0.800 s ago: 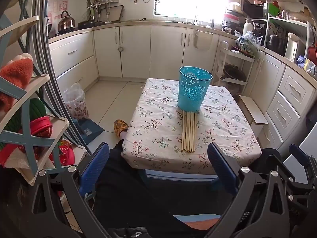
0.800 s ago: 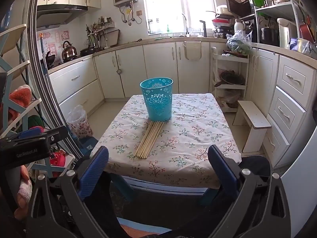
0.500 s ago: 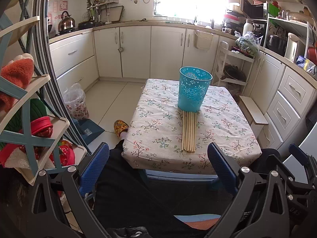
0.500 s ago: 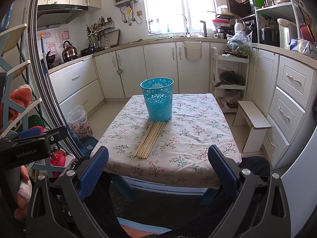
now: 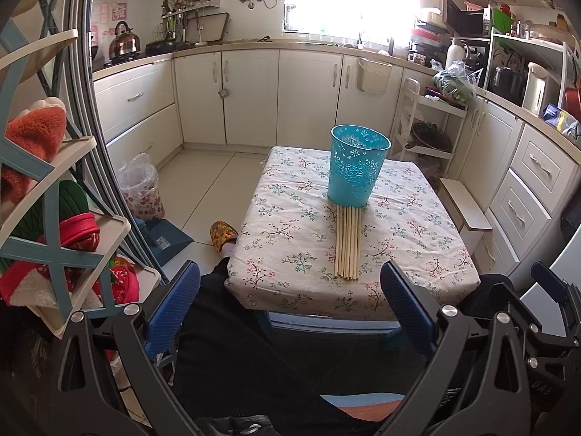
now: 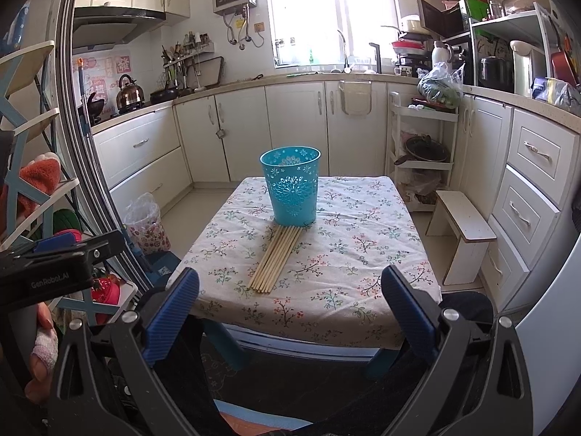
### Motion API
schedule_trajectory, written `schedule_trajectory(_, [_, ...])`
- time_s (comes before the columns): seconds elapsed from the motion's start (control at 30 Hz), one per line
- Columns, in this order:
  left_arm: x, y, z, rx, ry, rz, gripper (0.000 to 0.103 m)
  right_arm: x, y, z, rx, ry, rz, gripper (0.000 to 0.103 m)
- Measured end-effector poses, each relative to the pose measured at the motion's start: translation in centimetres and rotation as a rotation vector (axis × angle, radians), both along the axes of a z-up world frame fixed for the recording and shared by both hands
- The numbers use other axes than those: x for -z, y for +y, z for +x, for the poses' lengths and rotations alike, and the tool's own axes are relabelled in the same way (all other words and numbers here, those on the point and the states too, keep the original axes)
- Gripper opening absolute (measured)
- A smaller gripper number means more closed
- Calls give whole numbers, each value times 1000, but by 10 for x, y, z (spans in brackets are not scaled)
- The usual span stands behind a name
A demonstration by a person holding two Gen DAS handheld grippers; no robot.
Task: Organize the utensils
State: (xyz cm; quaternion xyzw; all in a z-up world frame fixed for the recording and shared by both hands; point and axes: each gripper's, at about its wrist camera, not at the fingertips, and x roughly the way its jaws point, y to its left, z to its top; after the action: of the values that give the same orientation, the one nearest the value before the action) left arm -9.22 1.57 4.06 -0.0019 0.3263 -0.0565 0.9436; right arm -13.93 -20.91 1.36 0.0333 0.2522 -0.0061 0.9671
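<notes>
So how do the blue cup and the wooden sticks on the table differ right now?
The blue cup stands upright, while the wooden sticks lie flat on the cloth. The cup is one wide, perforated plastic piece; the sticks are many thin, plain pieces side by side. The cup sits farther from the grippers, the sticks nearer, their far ends reaching its base. Both rest on the floral tablecloth, untouched.

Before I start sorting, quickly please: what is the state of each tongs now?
Left tongs: open, holding nothing.
Right tongs: open, holding nothing.
</notes>
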Motion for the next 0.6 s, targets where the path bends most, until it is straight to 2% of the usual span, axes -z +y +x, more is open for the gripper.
schedule_trajectory(0.2, [4, -4, -2, 20, 0, 13, 96, 1, 2, 3, -5, 9, 0, 96])
schedule_trajectory(0.4, [22, -13, 10, 106, 94, 6, 96, 11, -1, 24, -11, 64, -4, 96])
schedule_trajectory(0.53, [29, -8, 29, 96, 102, -33, 95, 22, -9, 48, -16, 110, 39, 96])
schedule_trajectory(0.6, [34, -6, 41, 80, 106, -39, 95, 30, -16, 66, -10, 143, 94, 96])
